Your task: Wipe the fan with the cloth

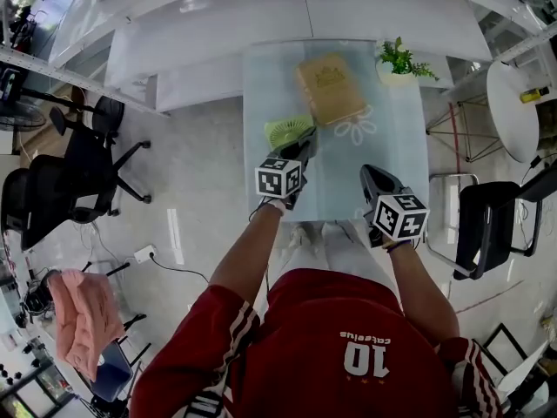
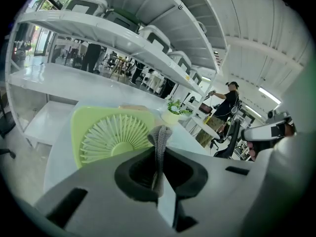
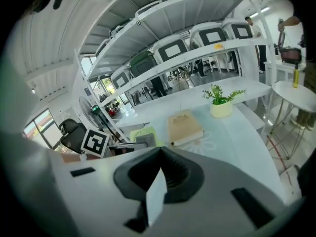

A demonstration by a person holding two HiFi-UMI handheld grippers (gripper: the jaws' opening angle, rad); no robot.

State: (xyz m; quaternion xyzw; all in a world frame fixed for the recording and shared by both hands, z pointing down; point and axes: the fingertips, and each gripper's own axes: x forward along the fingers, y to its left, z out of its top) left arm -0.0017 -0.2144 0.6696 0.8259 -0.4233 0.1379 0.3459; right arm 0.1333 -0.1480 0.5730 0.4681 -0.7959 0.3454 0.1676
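Here, my left gripper [image 2: 159, 151], clamped on the cloth [image 2: 160, 135], should sweep the fan [image 2: 108, 139] lightly; my right gripper [image 3: 159, 151] sits closed, empty.

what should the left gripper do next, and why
Probably ease the left gripper forward so the grey cloth pinched in its jaws presses on the green fan: the cloth sits just in front of the fan, and contact isn't clear yet.
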